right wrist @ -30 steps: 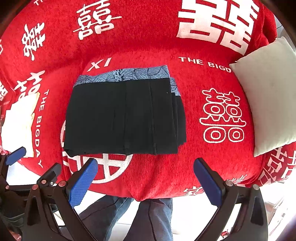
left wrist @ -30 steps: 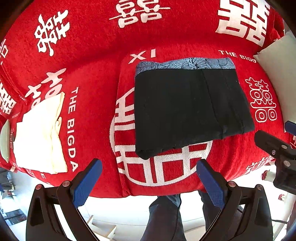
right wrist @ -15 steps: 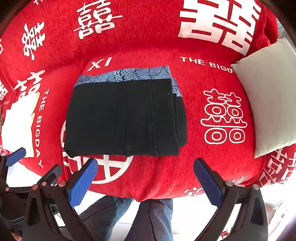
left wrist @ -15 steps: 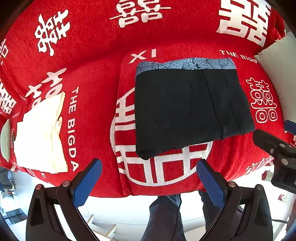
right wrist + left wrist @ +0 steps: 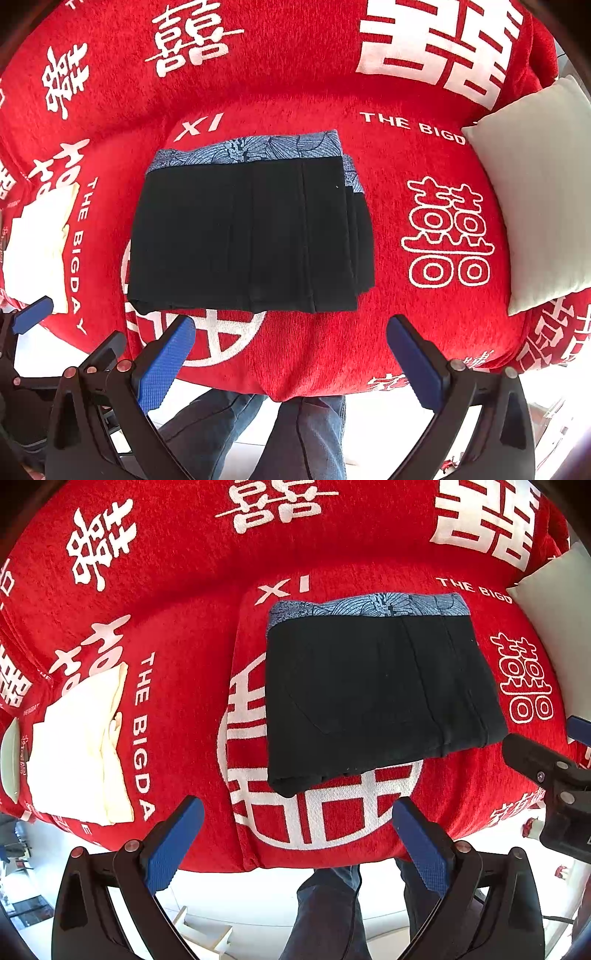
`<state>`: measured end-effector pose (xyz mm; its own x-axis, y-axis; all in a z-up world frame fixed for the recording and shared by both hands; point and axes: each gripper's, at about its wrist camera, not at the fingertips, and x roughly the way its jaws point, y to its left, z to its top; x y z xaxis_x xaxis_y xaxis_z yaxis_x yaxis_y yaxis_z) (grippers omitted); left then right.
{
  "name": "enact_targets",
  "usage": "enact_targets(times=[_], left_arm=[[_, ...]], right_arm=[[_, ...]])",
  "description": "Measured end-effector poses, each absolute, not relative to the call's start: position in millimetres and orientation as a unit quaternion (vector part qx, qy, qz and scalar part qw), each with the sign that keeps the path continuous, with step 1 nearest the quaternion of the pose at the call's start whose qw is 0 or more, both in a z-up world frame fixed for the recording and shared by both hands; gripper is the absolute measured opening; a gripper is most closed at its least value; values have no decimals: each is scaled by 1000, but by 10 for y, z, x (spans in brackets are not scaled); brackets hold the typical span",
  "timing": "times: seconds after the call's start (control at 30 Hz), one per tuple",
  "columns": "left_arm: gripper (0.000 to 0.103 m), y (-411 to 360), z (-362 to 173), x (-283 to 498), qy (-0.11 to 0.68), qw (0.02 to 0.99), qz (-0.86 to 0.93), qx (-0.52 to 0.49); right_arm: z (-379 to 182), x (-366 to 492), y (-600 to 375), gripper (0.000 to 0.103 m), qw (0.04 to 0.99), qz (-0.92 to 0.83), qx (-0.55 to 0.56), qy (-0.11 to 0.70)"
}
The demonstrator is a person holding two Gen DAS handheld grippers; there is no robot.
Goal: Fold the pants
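The black pants (image 5: 373,698) lie folded into a compact rectangle on the red sofa seat (image 5: 192,716), with a blue patterned waistband (image 5: 369,605) along the far edge. They also show in the right wrist view (image 5: 247,236). My left gripper (image 5: 299,842) is open and empty, held above the sofa's front edge, short of the pants. My right gripper (image 5: 291,358) is open and empty, also at the front edge and clear of the pants. The right gripper's body (image 5: 550,775) shows at the right of the left wrist view.
A folded cream cloth (image 5: 81,746) lies on the seat at the left. A pale cushion (image 5: 539,192) leans at the right end of the sofa. The person's legs in jeans (image 5: 280,435) stand before the sofa. White floor lies below.
Almost nothing has changed. Both grippers stay open and hover in place with a very slight drift. The pants have not moved.
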<state>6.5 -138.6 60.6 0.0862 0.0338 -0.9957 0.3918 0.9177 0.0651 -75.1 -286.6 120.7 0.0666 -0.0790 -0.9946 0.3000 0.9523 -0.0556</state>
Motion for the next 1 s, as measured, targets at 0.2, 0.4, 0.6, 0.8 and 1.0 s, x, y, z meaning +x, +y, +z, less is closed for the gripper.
enact_targets(times=[0.2, 0.4, 0.6, 0.8, 1.0], left_arm=[[102, -1397, 604, 66, 664, 719, -126, 162], [102, -1397, 602, 64, 664, 719, -126, 162], [102, -1394, 601, 65, 664, 719, -126, 161], [102, -1397, 599, 65, 664, 720, -124, 158], [102, -1406, 608, 58, 658, 725, -122, 163]], right_arm=[[1202, -748, -2869, 103, 725, -131, 83, 671], [1200, -741, -2879, 103, 724, -131, 83, 672], [1197, -740, -2877, 103, 724, -131, 83, 672], [1192, -745, -2877, 103, 724, -130, 81, 672], [1181, -748, -2877, 103, 724, -130, 81, 673]])
